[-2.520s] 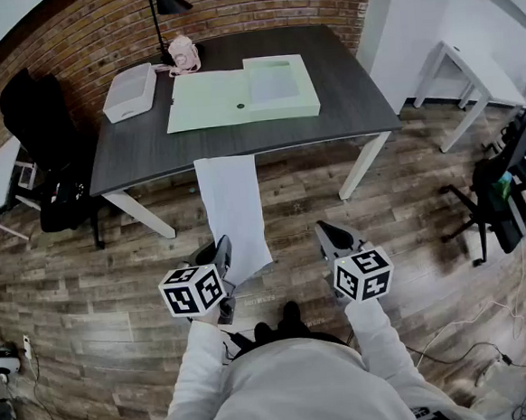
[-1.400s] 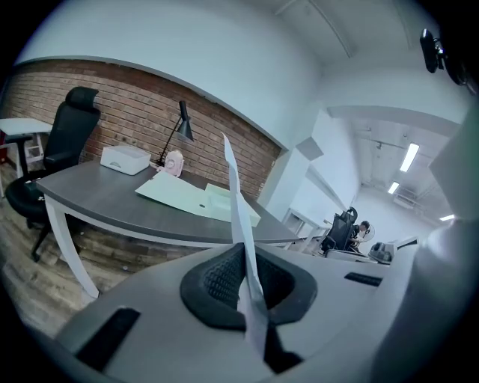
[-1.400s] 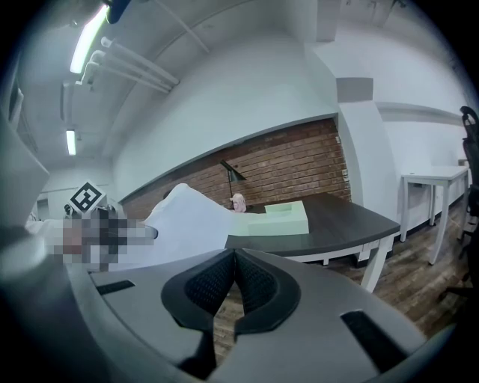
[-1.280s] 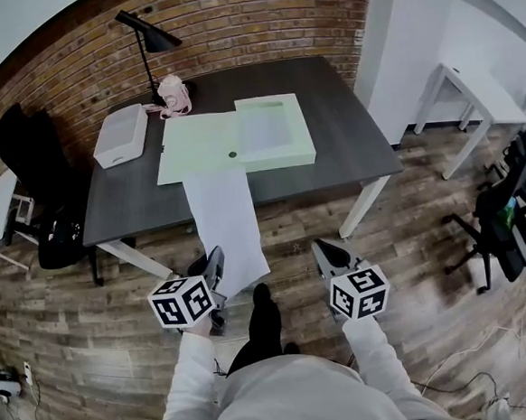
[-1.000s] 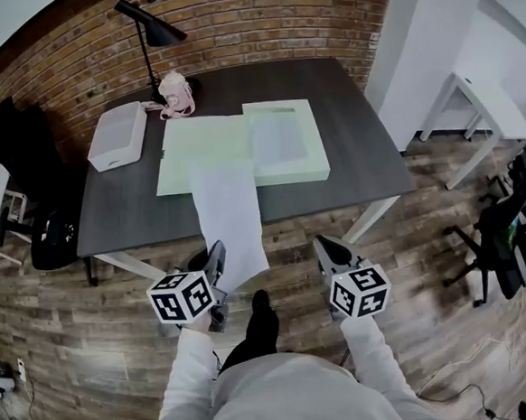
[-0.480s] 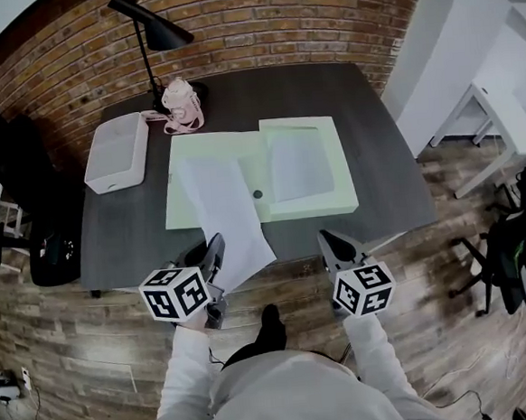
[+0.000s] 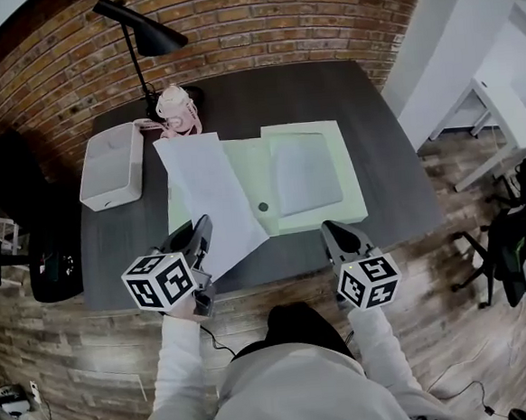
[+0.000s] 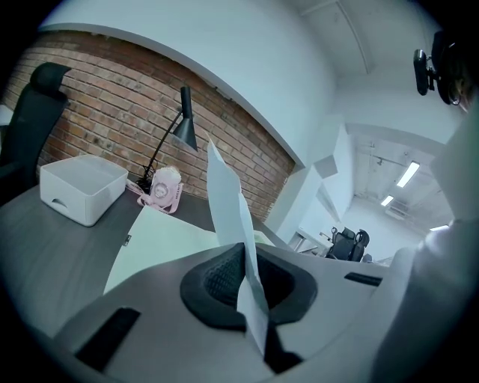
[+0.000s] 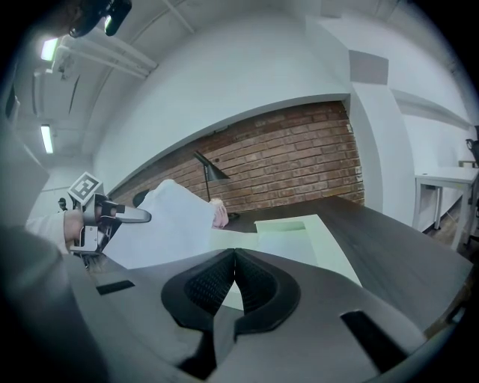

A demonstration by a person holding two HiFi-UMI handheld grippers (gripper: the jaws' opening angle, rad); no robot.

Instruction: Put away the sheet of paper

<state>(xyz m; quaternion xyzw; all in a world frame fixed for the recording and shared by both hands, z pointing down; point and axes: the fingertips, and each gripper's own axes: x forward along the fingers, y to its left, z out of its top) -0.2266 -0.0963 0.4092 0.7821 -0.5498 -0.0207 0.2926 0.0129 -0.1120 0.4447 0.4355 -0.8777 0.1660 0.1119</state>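
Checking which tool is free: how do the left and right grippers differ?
The left gripper has its fingers shut on the white sheet of paper; the right gripper is shut on nothing. The left gripper is near the open lid of the pale green box file, the right gripper near its tray. Both carry marker cubes.

Desk (image 7: 383,145) lies bare at 3 o'clock of the folder (image 7: 350,181); bin (image 7: 110,167) at 9 and lamp (image 7: 154,39) at 11 crowd that side.
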